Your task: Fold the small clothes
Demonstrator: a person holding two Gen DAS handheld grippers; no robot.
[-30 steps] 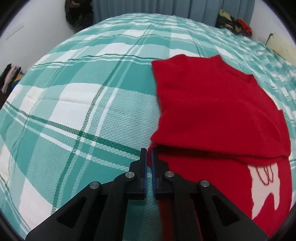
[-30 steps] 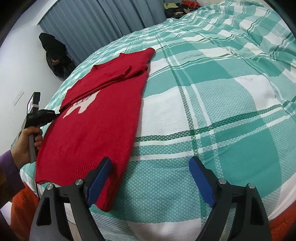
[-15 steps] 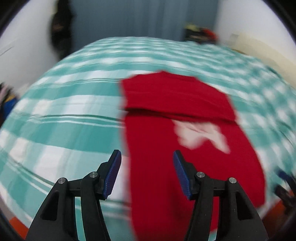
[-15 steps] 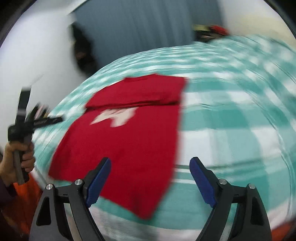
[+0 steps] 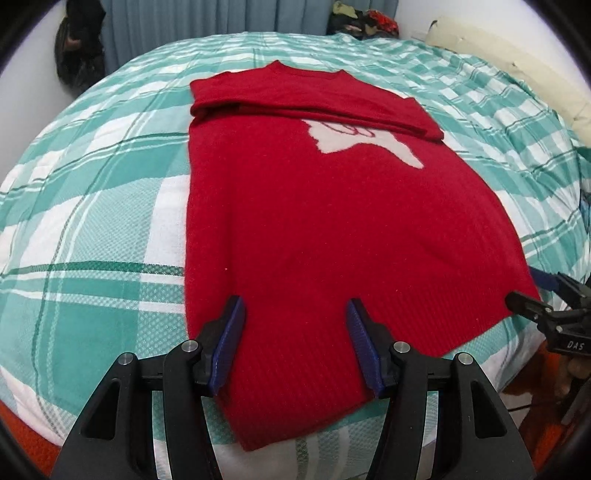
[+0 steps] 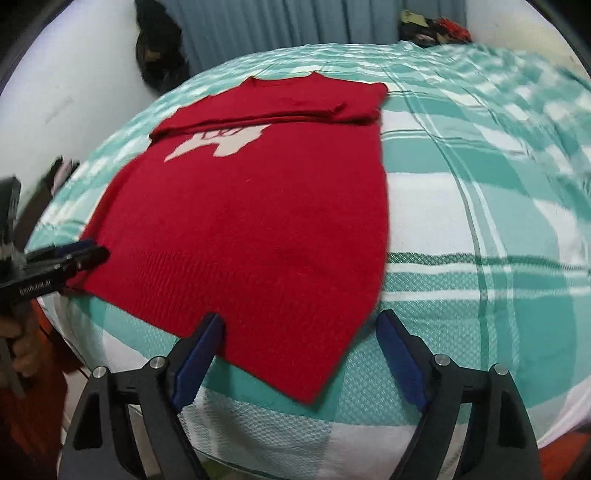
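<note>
A small red knitted sweater (image 5: pixel 314 221) with a white motif lies flat on the bed, its sleeves folded across the chest at the far end; it also shows in the right wrist view (image 6: pixel 258 221). My left gripper (image 5: pixel 295 325) is open and empty, its jaws over the hem near the sweater's left bottom corner. My right gripper (image 6: pixel 299 332) is open and empty over the hem near the right bottom corner. Each gripper shows in the other's view, the right gripper (image 5: pixel 532 295) at the hem's right corner and the left gripper (image 6: pixel 79 253) at its left corner.
The bed has a teal and white plaid cover (image 5: pixel 92 221) whose near edge runs just below the hem. Grey curtains (image 6: pixel 277 26) hang behind. Dark clothes (image 5: pixel 79 48) hang at the back left and a pile of clothes (image 5: pixel 364 22) lies at the back right.
My left gripper has opened, letting go of the sweater's side edge, and moved down to the hem. My right gripper has swung left over the hem's other corner, still open.
</note>
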